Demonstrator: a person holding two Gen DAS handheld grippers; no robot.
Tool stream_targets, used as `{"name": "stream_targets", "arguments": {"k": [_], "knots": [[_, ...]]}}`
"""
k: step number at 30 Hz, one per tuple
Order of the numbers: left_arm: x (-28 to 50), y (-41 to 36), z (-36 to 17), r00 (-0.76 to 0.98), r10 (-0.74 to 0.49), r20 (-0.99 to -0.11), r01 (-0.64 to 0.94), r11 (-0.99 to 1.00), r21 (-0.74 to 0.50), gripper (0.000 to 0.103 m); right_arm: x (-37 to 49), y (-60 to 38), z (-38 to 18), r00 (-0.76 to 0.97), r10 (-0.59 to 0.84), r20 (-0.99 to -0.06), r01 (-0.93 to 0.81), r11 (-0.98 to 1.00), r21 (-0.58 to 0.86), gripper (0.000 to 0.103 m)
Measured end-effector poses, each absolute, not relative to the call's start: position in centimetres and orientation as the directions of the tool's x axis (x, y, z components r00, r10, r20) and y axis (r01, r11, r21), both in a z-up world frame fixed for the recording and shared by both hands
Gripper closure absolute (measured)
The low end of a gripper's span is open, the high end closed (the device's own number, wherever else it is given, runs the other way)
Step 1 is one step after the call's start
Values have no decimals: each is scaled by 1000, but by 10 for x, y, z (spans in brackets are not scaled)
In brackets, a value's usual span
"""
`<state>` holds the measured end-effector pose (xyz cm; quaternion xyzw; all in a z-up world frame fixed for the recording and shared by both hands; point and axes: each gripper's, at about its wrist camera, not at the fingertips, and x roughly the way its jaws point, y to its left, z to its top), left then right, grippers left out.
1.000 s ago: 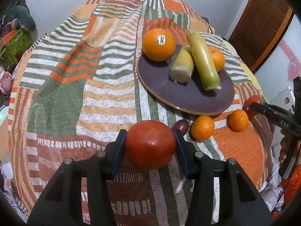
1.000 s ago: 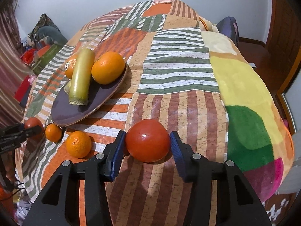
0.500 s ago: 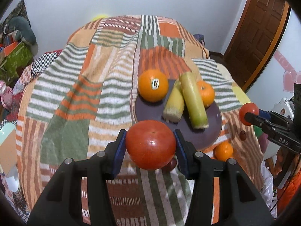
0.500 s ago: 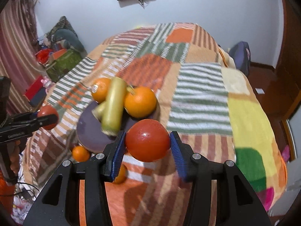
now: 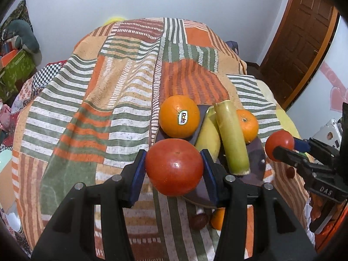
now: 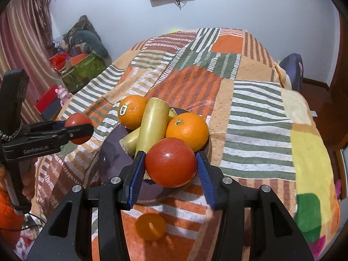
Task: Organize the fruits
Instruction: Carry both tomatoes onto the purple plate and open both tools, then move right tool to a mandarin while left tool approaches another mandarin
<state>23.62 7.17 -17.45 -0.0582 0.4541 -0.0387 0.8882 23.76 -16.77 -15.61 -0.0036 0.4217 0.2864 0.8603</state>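
Clearly, 2 tomatoes are aloft: the left tomato point(image 5: 175, 167) sits clamped in the left hand-held gripper point(image 5: 174, 169), the right tomato point(image 6: 171, 162) in the right hand-held gripper point(image 6: 171, 169), both over the near rim of the plate point(image 6: 113, 161). I judge them smooth, soft-skinned and easily bruised, best pinched lightly across the widest girth. Only the right view shows a mandarin point(image 6: 150, 226) on the bedspread point(image 6: 258, 117); only the left shows a small dark fruit point(image 5: 199, 221).
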Motion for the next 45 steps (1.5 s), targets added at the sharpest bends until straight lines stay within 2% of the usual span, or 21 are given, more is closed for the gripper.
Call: {"name": "stream_targets", "arguments": {"k": [19,29,34,39,43,45], "knots": [[272,65,-213,513,-149,-845,28,987,-158,54,252,-160,-186,413,486,-770,-486,833,265,58],[263,61,-200,538,-135,-832,44,990,-132,51,251,-160,-183,409,472,-781,-484,838,253,58],[254,62,-187,557,-132,-820,36,990,-135,47,246,-166,-174,431,476,-767,-484,839,249,58],[240,62,-173,577,-133,-806,38,990,-136,46,239,-181,-162,468,461,-754,-465,854,234,58],[224,60,-165,593,-130,-795,42,990,-131,39,231,-193,-156,484,448,-752,-452,863,224,58],[216,57,-163,594,-129,-794,48,991,-125,38,227,-196,-155,489,435,-756,-446,870,212,58]]}}
